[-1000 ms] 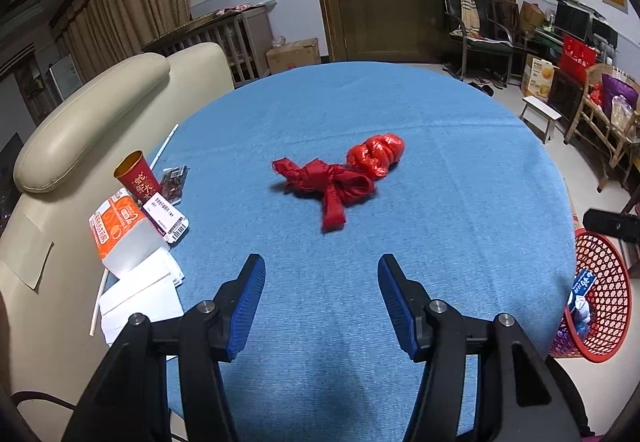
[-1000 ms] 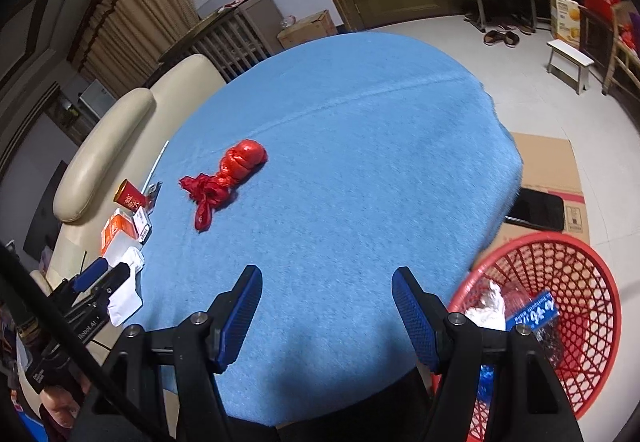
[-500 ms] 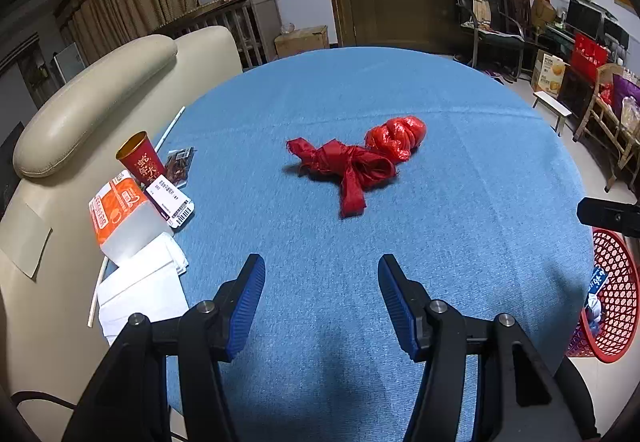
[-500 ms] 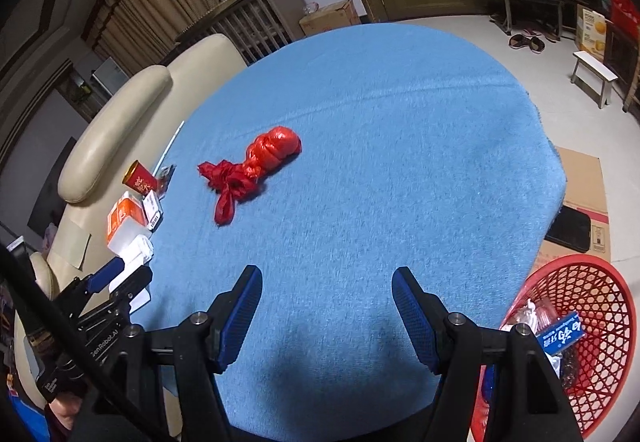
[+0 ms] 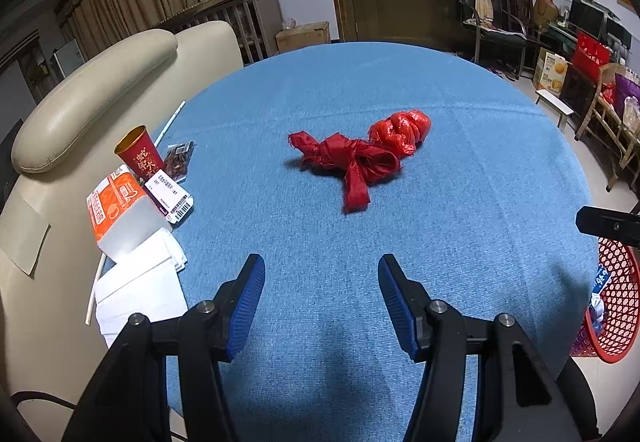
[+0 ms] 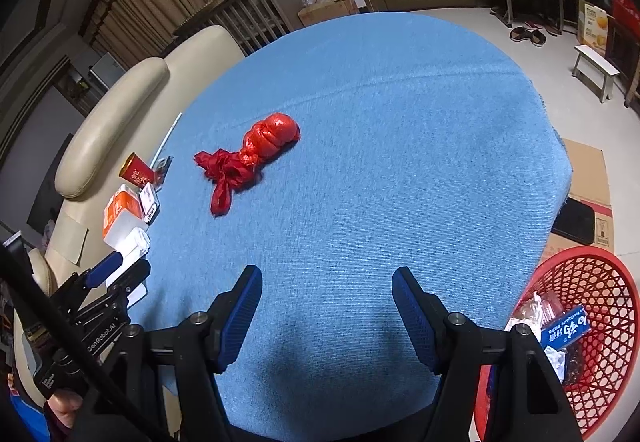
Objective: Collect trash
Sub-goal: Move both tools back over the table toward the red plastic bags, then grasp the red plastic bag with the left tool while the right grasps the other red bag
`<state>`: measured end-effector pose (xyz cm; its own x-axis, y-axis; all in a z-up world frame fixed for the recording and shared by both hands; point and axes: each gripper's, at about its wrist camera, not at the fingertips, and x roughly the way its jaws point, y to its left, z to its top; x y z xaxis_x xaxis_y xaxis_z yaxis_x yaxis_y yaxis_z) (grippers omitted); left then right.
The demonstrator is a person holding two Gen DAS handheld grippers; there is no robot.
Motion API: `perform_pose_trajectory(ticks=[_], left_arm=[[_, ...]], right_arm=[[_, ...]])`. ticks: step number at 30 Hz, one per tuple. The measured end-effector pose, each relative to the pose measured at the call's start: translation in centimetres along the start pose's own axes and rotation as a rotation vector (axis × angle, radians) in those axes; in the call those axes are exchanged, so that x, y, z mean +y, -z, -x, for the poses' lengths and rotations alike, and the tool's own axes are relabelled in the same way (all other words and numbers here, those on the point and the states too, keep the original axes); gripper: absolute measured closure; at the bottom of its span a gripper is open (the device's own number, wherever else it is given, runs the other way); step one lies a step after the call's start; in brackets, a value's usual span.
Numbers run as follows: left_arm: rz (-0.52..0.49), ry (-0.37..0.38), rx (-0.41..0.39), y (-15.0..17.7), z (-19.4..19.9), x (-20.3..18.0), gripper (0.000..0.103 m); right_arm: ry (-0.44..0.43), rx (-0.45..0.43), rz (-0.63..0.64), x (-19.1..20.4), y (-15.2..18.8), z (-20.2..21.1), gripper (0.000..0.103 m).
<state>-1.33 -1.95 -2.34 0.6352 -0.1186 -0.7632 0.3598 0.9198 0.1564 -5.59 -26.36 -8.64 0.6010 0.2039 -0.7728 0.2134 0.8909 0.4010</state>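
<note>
the left gripper (image 5: 320, 274) and right gripper (image 6: 326, 288) hover with jaws apart and empty above bare blue tablecloth (image 5: 460, 202). beyond that open stretch, a knotted red plastic bag (image 5: 360, 152) lies mid-table, well clear of every edge. a cup (image 5: 140, 154), cartons (image 5: 116, 210) and napkins (image 5: 140, 290) crowd the left rim; a red basket (image 6: 580, 322) holding trash stands on the floor off the right edge.
</note>
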Motion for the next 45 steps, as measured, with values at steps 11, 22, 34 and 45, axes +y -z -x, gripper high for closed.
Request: perform_pose_trajectory(ticks=[11,22,34,45], left_arm=[[0.015,0.002,0.032,0.1,-1.7,0.7,0.043],[0.036,-0.003,0.052,-0.1,-3.0,2.0,0.043],[0.053,-0.006,0.074,-0.3,-4.4,3.1,0.043],[0.120,0.009,0.122,-1.5,-6.8,5.6,0.043]], right_arm=[[0.003,0.029,0.006,0.7,-1.1,-1.9,0.031],[-0.004,0.043,0.032,2.9,-3.5,-4.2,0.031],[-0.033,0.053,0.030,5.2,-7.0,-6.7,0.031],[-0.078,0.071,-0.080,5.2,-11.1,-10.8,0.031]])
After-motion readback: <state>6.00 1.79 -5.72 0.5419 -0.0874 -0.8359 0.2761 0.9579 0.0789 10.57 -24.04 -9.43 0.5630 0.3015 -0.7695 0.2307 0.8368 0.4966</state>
